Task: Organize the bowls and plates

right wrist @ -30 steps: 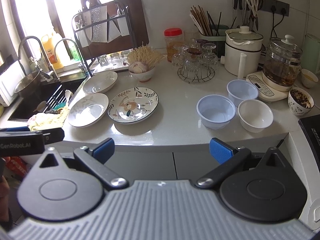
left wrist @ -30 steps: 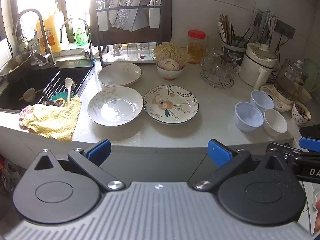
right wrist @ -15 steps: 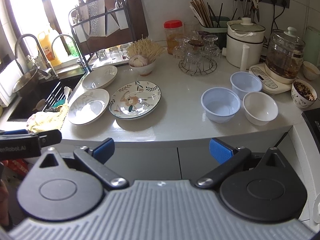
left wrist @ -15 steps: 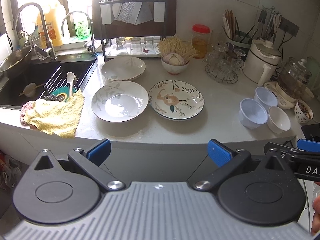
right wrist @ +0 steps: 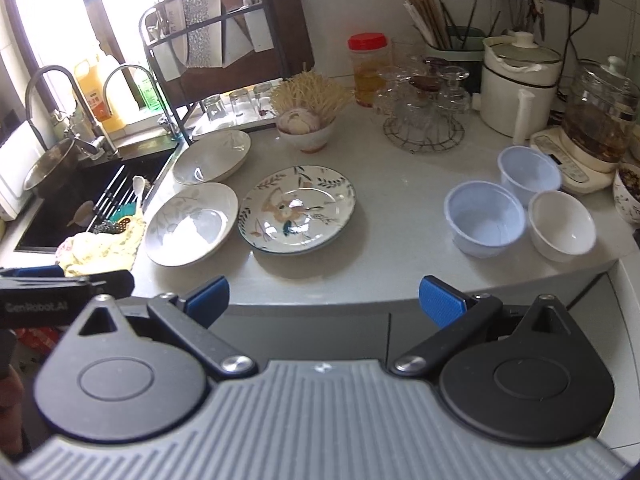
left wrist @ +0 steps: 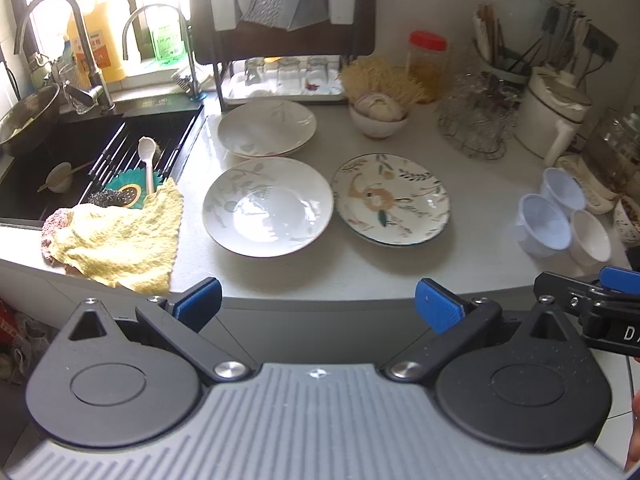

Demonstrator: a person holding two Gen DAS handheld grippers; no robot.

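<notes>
1. Plates and bowls sit on the grey bench (left wrist: 360,276) in front of me.
2. My left hand-held gripper (left wrist: 318,306) is wide open and holds nothing. It hangs in front of the bench edge, not touching any dish.
3. My right hand-held gripper (right wrist: 324,298) is wide open too, with nothing in it. It also hangs in front of the bench edge.
4. A big white plate with leaf marks (left wrist: 267,206) is near the front of the bench. A second white plate (left wrist: 267,127) lies behind it, near the dish rack (left wrist: 280,32).
5. A flower plate (left wrist: 392,199) lies just beside the big white plate, on its right. I cannot tell if their rims touch.
6. Over on the right are three small bowls close together: a blue bowl (right wrist: 484,218) in front, another blue bowl (right wrist: 528,174) behind it, and a white bowl (right wrist: 562,225) beside them.
7. A yellow cloth (left wrist: 120,240) hangs over the bench edge by the black sink (left wrist: 32,168). A white spoon (left wrist: 147,160) rests in the sink.
8. At the back stand a bowl with dry noodles (right wrist: 308,120), a jar with a red lid (right wrist: 368,64) and a white pot (right wrist: 520,80).
</notes>
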